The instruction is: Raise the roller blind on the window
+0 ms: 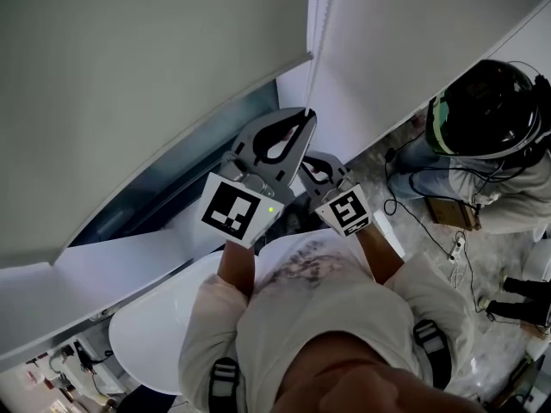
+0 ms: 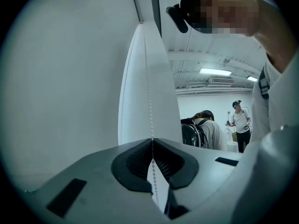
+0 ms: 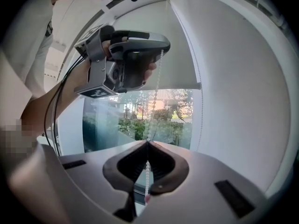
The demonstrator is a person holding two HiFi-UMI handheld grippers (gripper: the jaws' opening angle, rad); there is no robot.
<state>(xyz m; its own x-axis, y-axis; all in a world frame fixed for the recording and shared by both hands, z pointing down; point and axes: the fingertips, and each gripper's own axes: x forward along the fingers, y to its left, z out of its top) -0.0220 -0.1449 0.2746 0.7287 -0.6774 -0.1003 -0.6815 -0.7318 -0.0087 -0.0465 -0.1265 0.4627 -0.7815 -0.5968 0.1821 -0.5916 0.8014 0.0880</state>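
We pinch the vertical bead chain (image 3: 157, 85), beside the roller blind (image 3: 180, 59), with both tools pressed shut on it; the left tool (image 2: 152, 141) grips higher on the chain than the right tool (image 3: 147, 143); we judge the left pulls down next.

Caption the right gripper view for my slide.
Both shut on the bead chain, left gripper above right gripper; roller blind partly raised.

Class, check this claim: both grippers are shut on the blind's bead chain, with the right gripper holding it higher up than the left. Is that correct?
Not quite. Both are shut on the bead chain, but the left gripper holds it higher up than the right gripper; the right gripper view shows it above on the same chain.
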